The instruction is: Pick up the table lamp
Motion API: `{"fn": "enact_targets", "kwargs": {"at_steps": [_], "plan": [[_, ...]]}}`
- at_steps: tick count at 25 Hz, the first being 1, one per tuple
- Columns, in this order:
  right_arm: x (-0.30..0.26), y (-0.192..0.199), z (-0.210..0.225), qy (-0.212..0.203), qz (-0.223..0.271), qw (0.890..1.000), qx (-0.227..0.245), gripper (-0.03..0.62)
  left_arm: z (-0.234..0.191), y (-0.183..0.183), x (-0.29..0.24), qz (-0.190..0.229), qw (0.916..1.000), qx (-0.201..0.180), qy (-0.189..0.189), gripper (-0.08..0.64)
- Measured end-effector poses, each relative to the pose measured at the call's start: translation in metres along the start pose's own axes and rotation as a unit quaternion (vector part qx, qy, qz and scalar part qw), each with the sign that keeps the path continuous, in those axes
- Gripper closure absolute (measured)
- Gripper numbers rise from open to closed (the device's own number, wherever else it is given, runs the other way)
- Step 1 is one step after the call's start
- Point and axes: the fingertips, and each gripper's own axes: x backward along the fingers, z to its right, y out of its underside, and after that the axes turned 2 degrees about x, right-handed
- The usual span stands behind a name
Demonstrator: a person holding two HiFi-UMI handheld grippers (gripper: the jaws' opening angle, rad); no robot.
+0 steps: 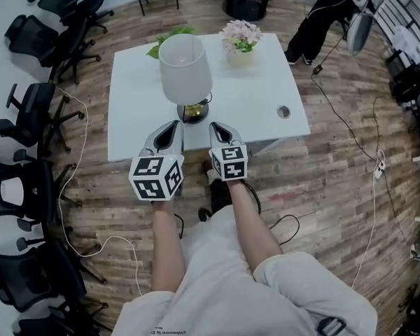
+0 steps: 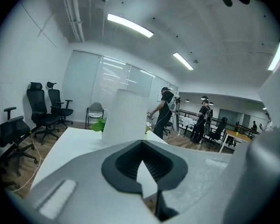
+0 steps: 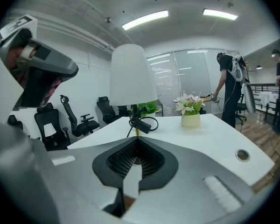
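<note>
The table lamp [image 1: 185,72] stands upright on the white table [image 1: 266,89], close to the table's near edge and left of its middle. Its white shade sits above a brass-coloured base [image 1: 193,110]. In the right gripper view, a dark cord with an inline switch [image 3: 141,124] is looped at the foot of the stem.

You hold both grippers side by side at the near edge of the table, pointing toward the lamp. The left gripper [image 1: 173,126] sits just left of the lamp base and the right gripper [image 1: 215,126] just right of it, so the base lies between the two tips and slightly beyond them. Neither gripper touches the lamp.

Left gripper: its own view shows the jaw tips brought together, with nothing between the pads. The lamp shade rises directly ahead of the tips.

Right gripper: its own view shows the jaw tips likewise closed together and gripping nothing. The lamp stands ahead and slightly left of the tips.

Other items on the table:
- A pale pot of pink flowers [image 1: 240,40] at the far side, well apart from the lamp
- A green leafy plant [image 1: 169,37] behind the shade
- A round cable port [image 1: 284,111] toward the right edge

Black office chairs [image 1: 56,19] stand along the left of the room, and a person in dark clothing [image 1: 322,12] stands beyond the far right corner of the table
</note>
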Motion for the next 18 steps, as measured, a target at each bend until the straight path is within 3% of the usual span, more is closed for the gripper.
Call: {"fn": "enact_targets", "kwargs": {"at_steps": [5, 11, 14, 18], "plan": [[-0.036, 0.003, 0.006, -0.002, -0.011, 1.0, -0.009, 0.558, 0.001, -0.015, -0.026, -0.006, 0.9998, -0.018, 0.008, 0.558], [-0.076, 0.036, -0.001, -0.004, -0.033, 0.999, 0.004, 0.551, -0.006, -0.025, -0.059, -0.001, 0.9998, -0.017, 0.006, 0.558], [-0.099, 0.039, -0.003, -0.019, -0.023, 0.999, 0.02, 0.494, -0.011, -0.027, -0.066, 0.007, 0.9997, -0.023, 0.005, 0.558], [-0.124, 0.035, -0.001, -0.02, -0.009, 0.999, 0.035, 0.483, -0.017, -0.025, -0.074, 0.009, 0.9994, -0.03, 0.01, 0.558]]}}
